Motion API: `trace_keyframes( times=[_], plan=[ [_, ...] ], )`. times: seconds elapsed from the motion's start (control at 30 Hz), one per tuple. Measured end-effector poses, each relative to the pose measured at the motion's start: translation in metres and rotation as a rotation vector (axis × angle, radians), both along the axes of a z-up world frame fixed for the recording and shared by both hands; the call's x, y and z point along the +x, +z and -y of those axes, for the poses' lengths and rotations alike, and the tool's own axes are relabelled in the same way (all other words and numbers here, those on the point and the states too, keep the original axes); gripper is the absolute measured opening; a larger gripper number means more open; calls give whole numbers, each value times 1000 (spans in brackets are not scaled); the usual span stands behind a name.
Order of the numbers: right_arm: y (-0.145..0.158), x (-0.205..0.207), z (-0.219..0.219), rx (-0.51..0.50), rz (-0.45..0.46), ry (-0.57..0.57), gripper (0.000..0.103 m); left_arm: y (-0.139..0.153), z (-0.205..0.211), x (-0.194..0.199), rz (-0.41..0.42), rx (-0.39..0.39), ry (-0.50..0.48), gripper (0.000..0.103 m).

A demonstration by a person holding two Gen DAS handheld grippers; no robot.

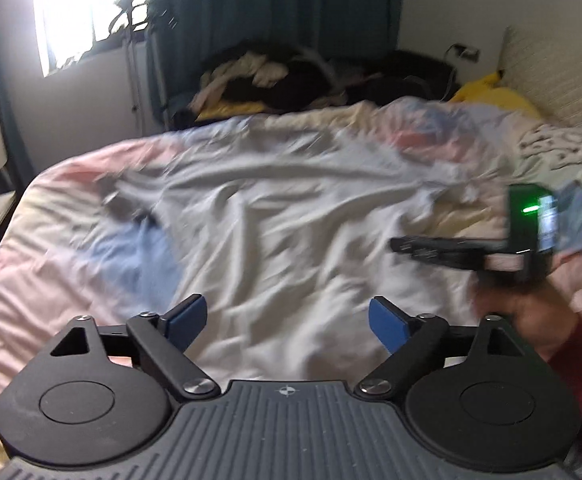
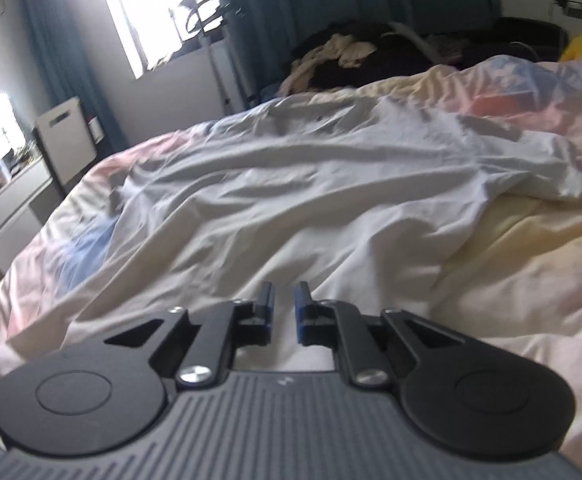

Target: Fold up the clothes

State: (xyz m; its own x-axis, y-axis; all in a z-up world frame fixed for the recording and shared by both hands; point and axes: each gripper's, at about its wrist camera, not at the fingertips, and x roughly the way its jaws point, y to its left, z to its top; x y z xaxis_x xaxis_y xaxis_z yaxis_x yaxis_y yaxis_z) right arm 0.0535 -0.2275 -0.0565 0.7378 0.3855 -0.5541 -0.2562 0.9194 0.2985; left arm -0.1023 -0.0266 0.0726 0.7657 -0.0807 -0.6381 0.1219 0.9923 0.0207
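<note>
White shirt (image 1: 275,216) lies spread and heavily wrinkled across the middle of the bed, on a pastel quilt (image 1: 63,264) patterned in pink, yellow and blue; in the right wrist view the same shirt (image 2: 311,200) runs from the bed's near edge toward the far edge, with one sleeve reaching toward the right edge. The left gripper (image 1: 287,318) hangs above the shirt's near part with its blue-padded fingers (image 1: 189,314) spread wide and nothing between them. The right gripper (image 2: 282,304) sits low over the shirt near the bed's near edge, its fingers drawn close with a narrow gap showing; whether any cloth is caught there I cannot tell. In the left wrist view the right gripper (image 1: 401,246) appears side-on over the bed's right side, blurred. Beyond the far edge sits a pile of clothes (image 1: 267,76), with teal curtains (image 1: 275,4) and a bright window (image 1: 87,4) behind.
</note>
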Motion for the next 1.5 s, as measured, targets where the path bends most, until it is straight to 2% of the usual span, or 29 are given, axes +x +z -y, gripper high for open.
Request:
trace_keyframes(
  times=[0.07, 0.13, 0.37, 0.43, 0.6, 0.63, 0.87, 1.03, 1.13, 1.27, 1.37, 1.4, 1.5],
  plan=[
    [4, 2, 8, -9, 12, -31, 33, 13, 19, -6, 18, -21, -4, 92],
    [9, 5, 16, -15, 24, -59, 35, 30, 36, -13, 31, -56, 1, 92],
    [18, 12, 48, 4, 37, -153, 43, 92, 91, -46, 103, -101, -119, 95],
    [18, 14, 57, 30, 31, -186, 44, 101, 100, -51, 106, -110, -147, 95],
    [23, 16, 74, 79, 40, -247, 49, 111, 110, -50, 55, -166, -230, 95],
    [24, 16, 76, 79, 44, -257, 54, 112, 111, -50, 58, -173, -240, 95],
    [22, 22, 88, 84, 34, -288, 56, 100, 113, -38, 61, -187, -231, 96],
    [20, 27, 89, 101, 24, -275, 56, 93, 116, -17, -30, -227, -241, 96],
    [18, 32, 91, 128, 11, -275, 57, 85, 115, -4, 27, -202, -214, 96],
    [15, 52, 104, 194, -30, -300, 57, 46, 107, 30, 74, -157, -88, 96],
    [8, 75, 127, 275, -72, -362, 57, 10, 94, 63, 68, -132, -2, 96],
    [5, 83, 135, 281, -81, -380, 57, -2, 89, 74, 65, -124, 25, 96],
    [-3, 104, 148, 195, -86, -393, 57, -37, 73, 108, 57, -81, 111, 96]
  ],
)
